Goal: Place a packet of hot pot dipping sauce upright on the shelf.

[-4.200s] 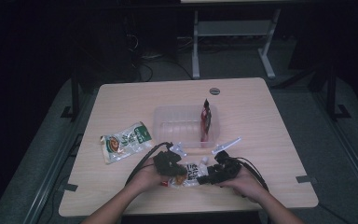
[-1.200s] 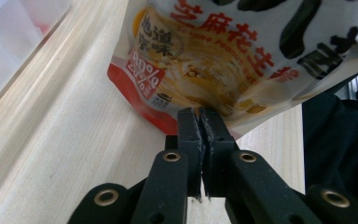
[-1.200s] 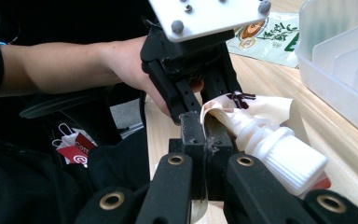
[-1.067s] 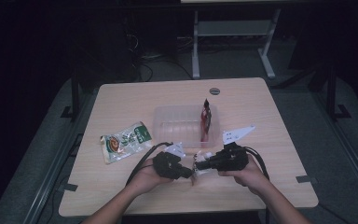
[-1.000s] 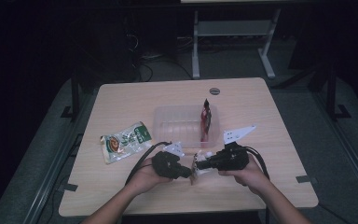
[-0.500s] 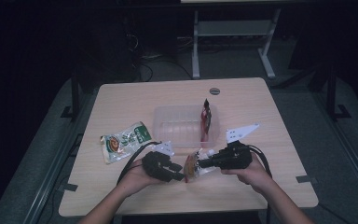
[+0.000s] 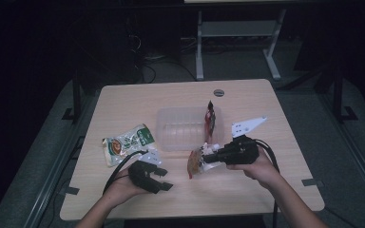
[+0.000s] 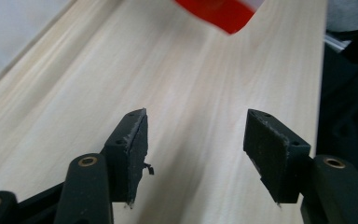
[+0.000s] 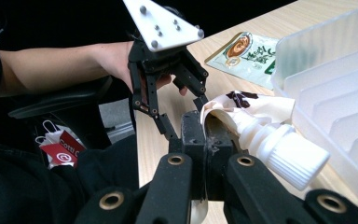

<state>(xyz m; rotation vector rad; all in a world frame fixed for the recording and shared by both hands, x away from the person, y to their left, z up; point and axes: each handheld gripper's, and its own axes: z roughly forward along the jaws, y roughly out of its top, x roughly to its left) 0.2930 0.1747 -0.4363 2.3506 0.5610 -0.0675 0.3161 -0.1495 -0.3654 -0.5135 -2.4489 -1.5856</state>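
We see 2 hand-held grippers: the right hand-held gripper (image 7: 208, 157) clamps 1 spouted pouch (image 7: 197, 163) above the table (image 7: 285, 142) beside 1 tray (image 7: 180, 128); the left hand-held gripper (image 7: 164, 179), just opening, holds nothing. 1 green packet (image 7: 126, 144) lies nearby.

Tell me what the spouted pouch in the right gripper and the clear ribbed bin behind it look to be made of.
The cream-and-brown spouted pouch, pinched in the right gripper, looks like soft printed plastic film: it creases, and its white screw cap seems hard plastic. The translucent ribbed bin looks like frosted rigid plastic, since the table shows faintly through.
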